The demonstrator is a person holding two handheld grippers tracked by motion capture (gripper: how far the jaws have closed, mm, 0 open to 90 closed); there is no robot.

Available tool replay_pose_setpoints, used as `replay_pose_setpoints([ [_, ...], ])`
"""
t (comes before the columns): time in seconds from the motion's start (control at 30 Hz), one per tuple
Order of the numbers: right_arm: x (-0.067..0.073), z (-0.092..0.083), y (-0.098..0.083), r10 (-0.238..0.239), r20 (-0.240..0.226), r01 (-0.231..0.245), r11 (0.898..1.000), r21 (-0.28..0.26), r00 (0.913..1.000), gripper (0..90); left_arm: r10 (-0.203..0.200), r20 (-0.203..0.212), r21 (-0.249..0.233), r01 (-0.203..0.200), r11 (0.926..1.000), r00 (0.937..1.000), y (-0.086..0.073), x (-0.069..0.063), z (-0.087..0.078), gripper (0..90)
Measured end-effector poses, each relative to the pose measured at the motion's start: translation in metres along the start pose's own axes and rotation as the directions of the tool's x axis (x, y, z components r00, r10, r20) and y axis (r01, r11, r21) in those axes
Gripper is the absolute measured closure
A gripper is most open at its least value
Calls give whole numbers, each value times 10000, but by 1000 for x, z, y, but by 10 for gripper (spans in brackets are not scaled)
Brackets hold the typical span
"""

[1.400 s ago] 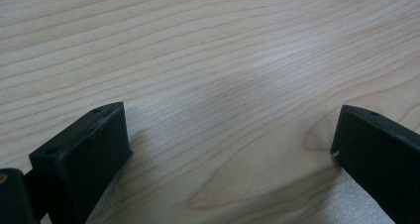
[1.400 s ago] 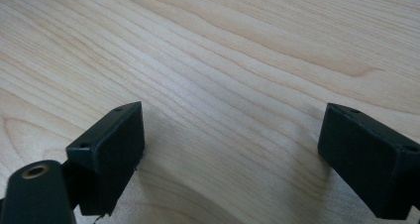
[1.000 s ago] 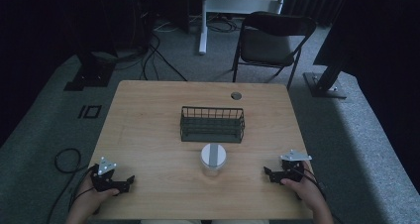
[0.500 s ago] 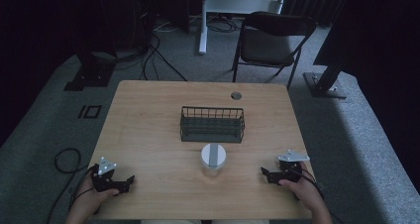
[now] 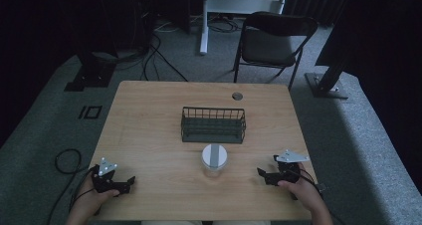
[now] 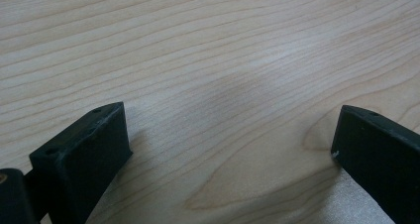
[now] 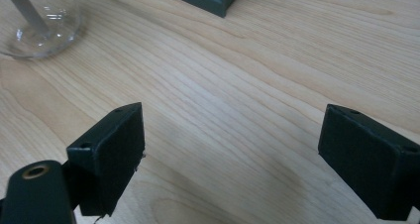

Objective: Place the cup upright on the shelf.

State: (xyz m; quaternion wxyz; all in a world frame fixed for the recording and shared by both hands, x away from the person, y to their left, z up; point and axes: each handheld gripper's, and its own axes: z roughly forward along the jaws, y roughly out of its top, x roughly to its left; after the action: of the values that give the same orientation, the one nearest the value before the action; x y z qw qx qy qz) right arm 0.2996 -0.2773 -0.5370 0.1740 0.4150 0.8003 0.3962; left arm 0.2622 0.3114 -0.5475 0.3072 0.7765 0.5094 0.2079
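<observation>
Two blocky black grippers, jaws apart | clear round glass jar [image 5: 214, 161] | grained wood table [image 5: 149, 130]

Both grippers black: left gripper [image 5: 130, 181], right gripper [image 5: 260, 173]. Grey three-cornered top plates, blocky square-ended jaws, black trailing cables.
</observation>
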Motion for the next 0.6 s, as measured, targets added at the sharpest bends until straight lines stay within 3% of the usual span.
replay_pose_setpoints([
  [0.4,20,8,7,-512,-714,503,9986,-145,9961,106,-1,4,2,1,10000,10000,0,0,0,17],
  [0.6,35,15,10,-833,-1446,785,9962,-385,9860,106,1,4,1,-1,10000,10000,0,0,0,17],
])
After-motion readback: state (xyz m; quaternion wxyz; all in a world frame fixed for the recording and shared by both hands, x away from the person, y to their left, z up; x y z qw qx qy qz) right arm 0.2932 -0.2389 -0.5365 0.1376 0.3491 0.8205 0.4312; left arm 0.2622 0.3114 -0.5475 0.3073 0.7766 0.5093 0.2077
